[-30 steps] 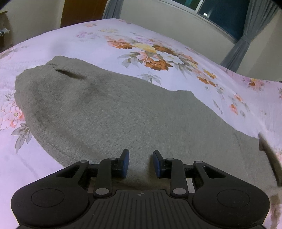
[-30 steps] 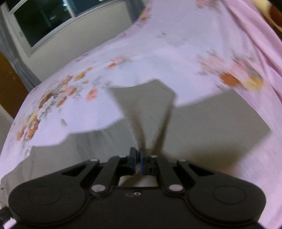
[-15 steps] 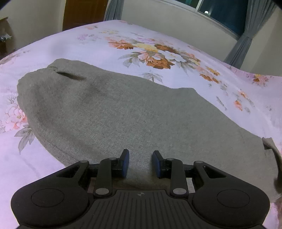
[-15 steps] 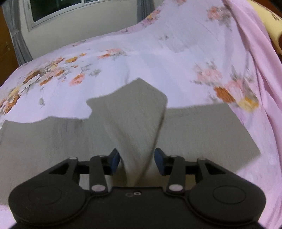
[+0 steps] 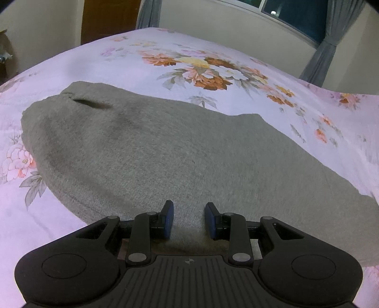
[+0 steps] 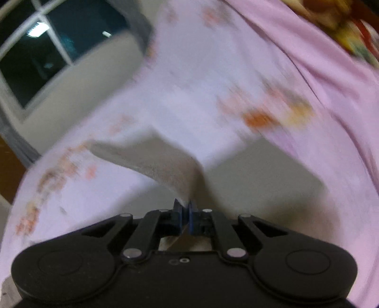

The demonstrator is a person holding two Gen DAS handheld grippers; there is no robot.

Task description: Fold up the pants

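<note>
Grey pants [image 5: 165, 154] lie spread flat on a bed with a pink floral sheet [image 5: 201, 64]. Their waist end with a dark pocket slit is at the far left. My left gripper [image 5: 188, 219] is open and empty, low over the near edge of the pants. In the blurred right wrist view, my right gripper [image 6: 185, 214] is shut on a leg end of the pants [image 6: 165, 163] and holds it lifted above the rest of the grey cloth [image 6: 265, 180].
A wall with a dark window [image 5: 293, 14] and grey curtains [image 5: 327, 47] stands behind the bed. A wooden door [image 5: 106, 19] is at the far left. A colourful pillow or cloth [image 6: 343, 28] lies at the upper right in the right wrist view.
My right gripper opened around the leg end half a second ago and has shut on it again, and it is moving fast. The left gripper has barely moved and stays open.
</note>
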